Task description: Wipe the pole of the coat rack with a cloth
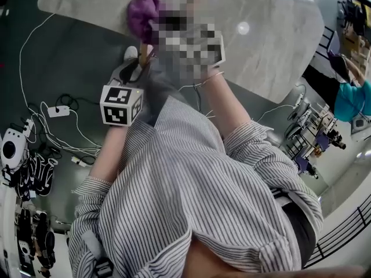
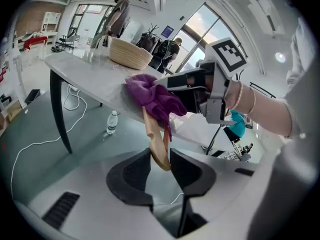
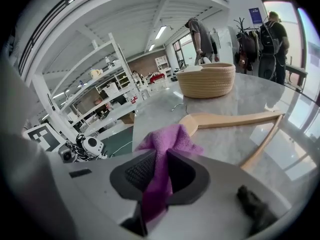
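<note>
A wooden hanger reaches from the grey table's edge down to my left gripper, whose jaws are shut on its lower end. In the right gripper view the hanger lies flat on the tabletop. My right gripper is shut on a purple cloth that drapes over the hanger's near end. From the left gripper view the cloth is bunched around the wood just above my left jaws. In the head view the cloth sits at the table edge above the left gripper's marker cube; a mosaic patch hides the right gripper.
A woven basket stands on the marble table behind the hanger. A water bottle stands on the floor under the table, near a black table leg. White cables and devices lie at the left. People stand in the background.
</note>
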Motion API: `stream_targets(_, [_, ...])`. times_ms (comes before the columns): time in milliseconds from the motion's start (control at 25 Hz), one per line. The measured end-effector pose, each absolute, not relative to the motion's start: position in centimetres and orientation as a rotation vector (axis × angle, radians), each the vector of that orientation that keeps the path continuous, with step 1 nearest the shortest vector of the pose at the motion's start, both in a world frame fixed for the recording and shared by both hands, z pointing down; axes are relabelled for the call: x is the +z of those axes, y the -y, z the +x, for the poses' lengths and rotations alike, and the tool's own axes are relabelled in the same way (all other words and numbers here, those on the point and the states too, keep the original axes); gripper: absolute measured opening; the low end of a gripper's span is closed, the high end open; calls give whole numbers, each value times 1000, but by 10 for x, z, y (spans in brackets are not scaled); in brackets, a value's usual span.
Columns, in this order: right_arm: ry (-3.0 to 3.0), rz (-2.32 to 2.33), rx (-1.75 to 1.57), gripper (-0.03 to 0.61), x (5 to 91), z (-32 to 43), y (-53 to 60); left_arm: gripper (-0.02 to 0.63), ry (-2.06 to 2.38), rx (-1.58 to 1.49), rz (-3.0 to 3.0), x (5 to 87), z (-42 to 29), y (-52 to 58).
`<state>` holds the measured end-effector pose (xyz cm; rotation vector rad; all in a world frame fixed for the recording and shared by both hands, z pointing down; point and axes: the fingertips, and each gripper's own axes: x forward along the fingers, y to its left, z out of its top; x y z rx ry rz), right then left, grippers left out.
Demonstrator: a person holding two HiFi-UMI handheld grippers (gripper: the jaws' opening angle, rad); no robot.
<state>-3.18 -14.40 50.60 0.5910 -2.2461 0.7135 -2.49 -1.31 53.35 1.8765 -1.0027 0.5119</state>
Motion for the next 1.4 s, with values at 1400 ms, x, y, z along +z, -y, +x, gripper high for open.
stream_targets(1400, [2253,722,756,67,500,-30,243,124,927,555,1898,534,-54,25])
